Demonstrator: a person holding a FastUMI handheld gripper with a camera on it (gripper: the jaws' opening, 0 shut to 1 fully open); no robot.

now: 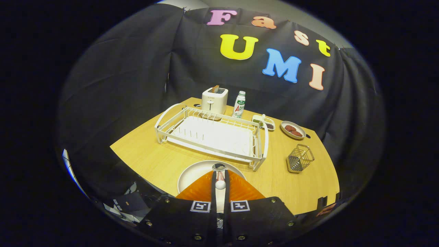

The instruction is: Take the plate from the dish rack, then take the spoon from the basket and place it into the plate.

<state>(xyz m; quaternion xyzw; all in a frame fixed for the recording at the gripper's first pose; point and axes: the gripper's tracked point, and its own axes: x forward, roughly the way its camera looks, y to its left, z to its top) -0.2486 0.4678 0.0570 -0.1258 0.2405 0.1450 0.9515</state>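
Observation:
My gripper [219,174] is shut on the spoon [218,167]. The spoon's shiny metal end pokes out just past the fingertips, and its slim handle runs back between the fingers. It hangs over the white plate [194,175], which lies flat on the wooden table just ahead of and under the fingers. Whether the spoon touches the plate I cannot tell. Beyond the plate stands the white wire dish rack [164,127], with no dishes in it. To the right of the fingers stands the small wire basket [300,158], with nothing inside.
At the back of the table [144,154] stand a white toaster [214,99], a drink bottle [239,104], a small sauce dish [263,122] and a plate with reddish food [293,130]. Black cloth walls close in the booth. The table's near edge runs beside the fingers.

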